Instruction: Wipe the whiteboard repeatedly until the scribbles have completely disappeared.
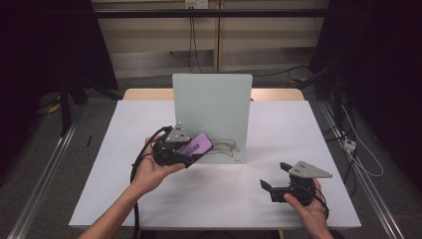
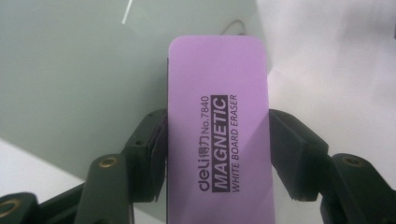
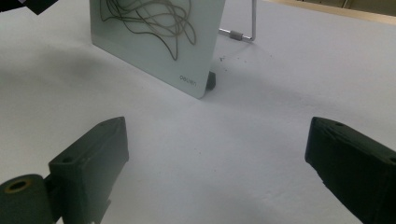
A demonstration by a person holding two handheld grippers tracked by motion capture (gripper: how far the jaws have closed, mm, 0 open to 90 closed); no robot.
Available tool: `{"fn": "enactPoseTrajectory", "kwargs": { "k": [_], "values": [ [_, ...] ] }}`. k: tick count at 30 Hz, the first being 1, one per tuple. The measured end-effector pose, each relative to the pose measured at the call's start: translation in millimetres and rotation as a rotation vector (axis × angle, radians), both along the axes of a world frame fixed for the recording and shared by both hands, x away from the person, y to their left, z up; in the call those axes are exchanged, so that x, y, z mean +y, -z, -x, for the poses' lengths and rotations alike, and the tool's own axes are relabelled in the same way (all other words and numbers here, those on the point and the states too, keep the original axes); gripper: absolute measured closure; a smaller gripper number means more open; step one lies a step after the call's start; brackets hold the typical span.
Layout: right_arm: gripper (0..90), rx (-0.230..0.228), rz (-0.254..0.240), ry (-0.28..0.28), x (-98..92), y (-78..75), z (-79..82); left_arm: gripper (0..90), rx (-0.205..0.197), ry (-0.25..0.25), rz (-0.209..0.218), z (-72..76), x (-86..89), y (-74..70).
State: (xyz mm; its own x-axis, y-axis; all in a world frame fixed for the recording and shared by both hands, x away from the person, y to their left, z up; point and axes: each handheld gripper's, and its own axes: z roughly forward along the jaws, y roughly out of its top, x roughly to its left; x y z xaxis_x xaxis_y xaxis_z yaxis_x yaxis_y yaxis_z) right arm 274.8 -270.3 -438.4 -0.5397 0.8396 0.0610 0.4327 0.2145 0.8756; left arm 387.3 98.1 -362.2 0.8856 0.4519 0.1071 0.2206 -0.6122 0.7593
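A purple magnetic whiteboard eraser [image 2: 217,135] is clamped between the two black jaws of my left gripper [image 2: 217,154], which is shut on it. In the high view the eraser [image 1: 195,145] is held up against the lower left part of a pale green standing board [image 1: 211,109]. Grey scribbled lines [image 3: 149,21] cover the board's lower area, seen in the right gripper view. My right gripper [image 1: 276,176] rests low at the table's front right, jaws wide apart with nothing between them. Its fingertips [image 3: 105,140] point toward the board's corner.
The board stands on a metal wire stand [image 3: 243,28] on a white table [image 1: 298,129]. Cables trail on the floor at the right and behind the table. Dark curtains flank both sides.
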Motion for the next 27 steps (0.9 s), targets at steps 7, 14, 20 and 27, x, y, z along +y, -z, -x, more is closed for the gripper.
{"fn": "enactPoseTrajectory", "kwargs": {
  "k": [7, 14, 20, 27],
  "values": [
    [5.9, 0.002, -0.002, 0.0, 0.0, 0.3, -0.4, 41.2, -0.102, -0.004, -0.037, 0.9, -0.5, 1.7],
    [5.8, 0.001, -0.003, -0.003, -0.1, 0.1, -0.2, 41.2, -0.193, -0.016, -0.067, 2.4, 2.2, 4.4],
    [5.7, 0.002, -0.003, -0.003, 0.0, 0.1, -0.3, 41.2, -0.255, -0.002, -0.103, 2.9, 0.5, 8.9],
    [5.7, 0.002, -0.004, -0.007, 0.2, 0.1, -0.1, 41.2, -0.277, 0.011, -0.125, 2.6, -0.9, 12.8]
  ]
}}
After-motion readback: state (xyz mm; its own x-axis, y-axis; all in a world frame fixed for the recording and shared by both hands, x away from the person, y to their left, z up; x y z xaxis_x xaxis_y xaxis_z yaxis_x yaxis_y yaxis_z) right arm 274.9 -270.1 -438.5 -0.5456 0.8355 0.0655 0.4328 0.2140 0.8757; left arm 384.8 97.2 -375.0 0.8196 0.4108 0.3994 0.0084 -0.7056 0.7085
